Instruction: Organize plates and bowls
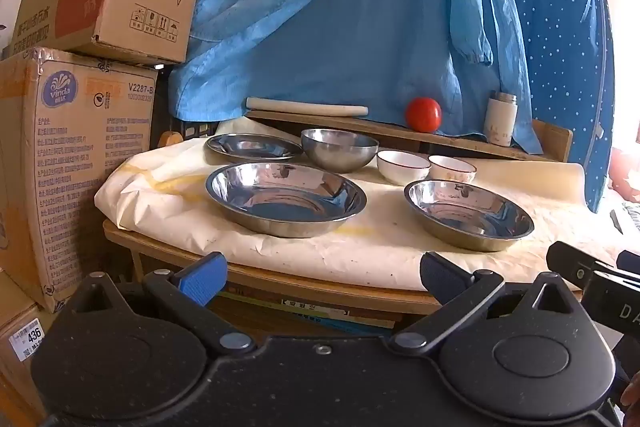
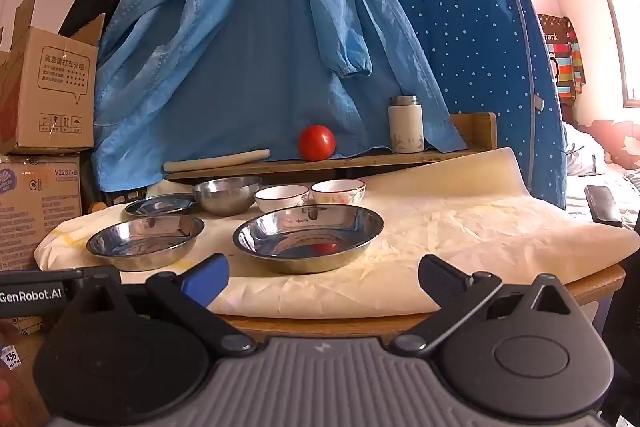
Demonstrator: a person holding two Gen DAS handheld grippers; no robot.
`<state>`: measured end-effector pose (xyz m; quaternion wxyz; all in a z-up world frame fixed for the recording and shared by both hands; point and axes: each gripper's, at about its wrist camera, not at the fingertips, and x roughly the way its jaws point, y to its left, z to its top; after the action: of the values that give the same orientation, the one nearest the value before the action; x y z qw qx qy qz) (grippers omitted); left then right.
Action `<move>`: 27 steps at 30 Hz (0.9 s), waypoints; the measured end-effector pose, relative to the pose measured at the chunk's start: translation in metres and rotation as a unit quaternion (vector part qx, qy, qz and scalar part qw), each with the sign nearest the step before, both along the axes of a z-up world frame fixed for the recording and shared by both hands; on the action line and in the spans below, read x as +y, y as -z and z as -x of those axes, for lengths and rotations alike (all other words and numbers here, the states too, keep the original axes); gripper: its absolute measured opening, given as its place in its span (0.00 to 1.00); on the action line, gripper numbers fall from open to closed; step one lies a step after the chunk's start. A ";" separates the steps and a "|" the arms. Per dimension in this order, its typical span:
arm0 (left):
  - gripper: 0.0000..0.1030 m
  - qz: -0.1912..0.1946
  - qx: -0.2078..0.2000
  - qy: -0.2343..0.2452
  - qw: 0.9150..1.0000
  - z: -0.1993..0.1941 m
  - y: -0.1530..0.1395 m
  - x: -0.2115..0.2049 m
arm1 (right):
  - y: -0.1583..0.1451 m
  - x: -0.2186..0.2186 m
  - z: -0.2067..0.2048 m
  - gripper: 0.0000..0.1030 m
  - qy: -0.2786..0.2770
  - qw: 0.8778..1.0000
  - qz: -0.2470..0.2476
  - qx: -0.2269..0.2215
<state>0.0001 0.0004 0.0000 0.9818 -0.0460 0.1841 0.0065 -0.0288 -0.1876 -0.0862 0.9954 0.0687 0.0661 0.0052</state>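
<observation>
On a paper-covered table [image 1: 360,251] stand three shallow steel plates: one at front left [image 1: 285,198] [image 2: 145,242], one at front right [image 1: 469,214] [image 2: 308,238], one at back left [image 1: 253,147] [image 2: 161,205]. A deep steel bowl [image 1: 339,149] [image 2: 227,195] sits behind them beside two white ceramic bowls [image 1: 402,167] [image 1: 452,168] [image 2: 282,198] [image 2: 338,191]. My left gripper [image 1: 324,279] hangs open before the table's front edge, nothing between its fingers. My right gripper [image 2: 324,281] is open too, short of the front-right plate.
Stacked cardboard boxes [image 1: 76,147] [image 2: 40,131] stand left of the table. A raised wooden board behind the dishes holds a rolling pin [image 1: 306,107], a red tomato [image 1: 423,114] [image 2: 317,143] and a white flask [image 1: 500,119] [image 2: 405,125]. Blue clothes [image 1: 360,7] hang behind. Bare paper lies at the right [image 2: 500,223].
</observation>
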 end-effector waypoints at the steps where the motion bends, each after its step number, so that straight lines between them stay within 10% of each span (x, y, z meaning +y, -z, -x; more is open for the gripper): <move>1: 0.99 0.000 0.001 0.000 1.000 0.000 0.000 0.000 | 0.000 0.000 0.000 1.00 0.000 1.000 0.001 0.001; 27: 0.99 -0.005 0.011 0.003 1.000 -0.003 0.002 0.000 | 0.001 0.000 -0.001 1.00 0.000 1.000 0.002 0.001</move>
<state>0.0029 0.0002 -0.0020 0.9800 -0.0408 0.1947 0.0046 -0.0282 -0.1877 -0.0867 0.9955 0.0672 0.0669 0.0049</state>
